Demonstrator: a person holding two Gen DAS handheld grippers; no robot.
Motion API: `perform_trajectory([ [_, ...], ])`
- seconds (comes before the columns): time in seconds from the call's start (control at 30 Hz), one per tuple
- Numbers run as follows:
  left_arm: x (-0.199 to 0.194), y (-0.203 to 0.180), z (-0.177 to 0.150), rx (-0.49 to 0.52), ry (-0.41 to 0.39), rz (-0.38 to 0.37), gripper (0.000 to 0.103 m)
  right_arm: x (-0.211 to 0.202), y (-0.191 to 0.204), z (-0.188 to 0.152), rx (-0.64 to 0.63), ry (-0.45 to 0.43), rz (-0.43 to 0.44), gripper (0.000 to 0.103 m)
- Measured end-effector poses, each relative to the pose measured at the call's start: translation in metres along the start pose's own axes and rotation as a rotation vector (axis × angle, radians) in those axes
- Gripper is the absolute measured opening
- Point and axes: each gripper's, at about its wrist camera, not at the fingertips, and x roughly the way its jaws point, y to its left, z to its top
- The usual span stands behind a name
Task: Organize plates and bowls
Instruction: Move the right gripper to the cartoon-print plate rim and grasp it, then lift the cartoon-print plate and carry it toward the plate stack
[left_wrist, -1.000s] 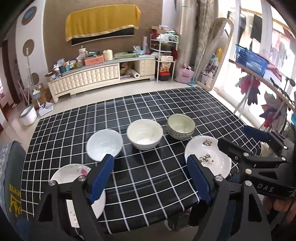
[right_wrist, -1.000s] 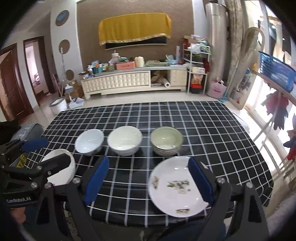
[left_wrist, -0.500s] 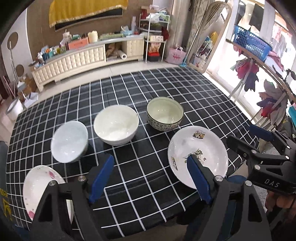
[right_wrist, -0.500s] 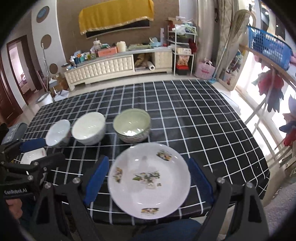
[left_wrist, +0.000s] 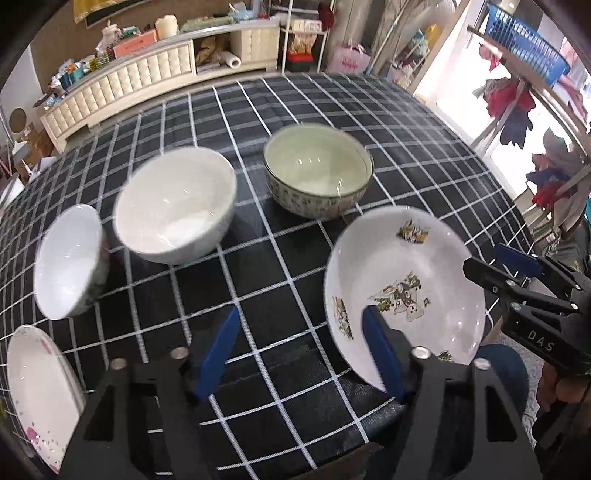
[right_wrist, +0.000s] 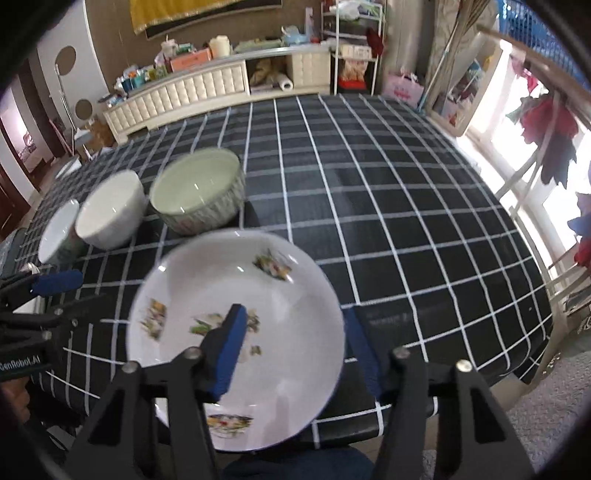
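On the near right part of the bench (right_wrist: 406, 206), which wears a black cloth with a white grid, lies a round white ceramic plate with small printed pictures (right_wrist: 236, 332), shallow and glossy, its rim reaching the bench's front edge. The right gripper (right_wrist: 295, 336) straddles its right rim: one blue pad sits over the plate's inside, the other just outside the rim, jaws narrowed about it, though whether they already pinch it I cannot tell. Behind the plate stands a pale green bowl with a patterned outer wall (left_wrist: 317, 173), then a plain white bowl (left_wrist: 173, 206) and a smaller white bowl (left_wrist: 68, 262) in a row leftward. A white plate with pink flecks (left_wrist: 33, 387) lies at the near left corner. The left gripper (left_wrist: 299, 350) hovers with jaws open, holding nothing.
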Motion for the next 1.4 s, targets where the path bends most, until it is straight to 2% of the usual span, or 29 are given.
perform_trajectory([
  [0.07,0.011,-0.003,0.0,0.005,0.028,-0.009,0.054,0.007,-0.004,-0.002,0.006,0.017,-0.007,0.053],
  [0.2,0.032,-0.009,-0.003,0.02,0.087,-0.048,0.029,0.016,-0.017,-0.004,0.03,0.035,-0.008,0.049],
  [0.27,0.038,-0.012,-0.006,0.026,0.104,-0.055,0.027,0.022,-0.02,-0.006,0.033,0.055,-0.015,0.044],
  [0.37,0.044,-0.017,-0.008,0.034,0.109,-0.053,0.023,0.031,-0.024,-0.01,0.045,0.088,-0.016,0.031],
  [0.5,0.045,-0.02,-0.008,0.034,0.113,-0.066,0.016,0.032,-0.03,-0.011,0.072,0.094,0.031,0.026],
  [0.57,0.046,-0.021,-0.008,0.034,0.112,-0.063,0.015,0.035,-0.029,-0.011,0.075,0.102,0.061,0.022],
  [0.7,0.048,-0.023,-0.007,0.026,0.106,-0.061,0.015,0.035,-0.028,-0.012,0.064,0.106,0.069,0.022],
  [0.83,0.047,-0.026,-0.008,0.026,0.098,-0.038,0.015,0.04,-0.036,-0.009,0.081,0.126,0.12,0.023],
  [0.97,0.046,-0.028,-0.01,0.026,0.09,-0.021,0.015,0.037,-0.03,-0.008,0.05,0.124,0.082,0.024],
  [1.1,0.044,-0.028,-0.011,0.013,0.111,-0.045,0.015,0.031,-0.028,-0.008,0.095,0.115,0.062,0.024],
  [1.4,0.002,-0.002,-0.012,-0.009,0.033,-0.013,0.015,0.008,0.006,0.0,0.08,0.079,0.08,0.024],
])
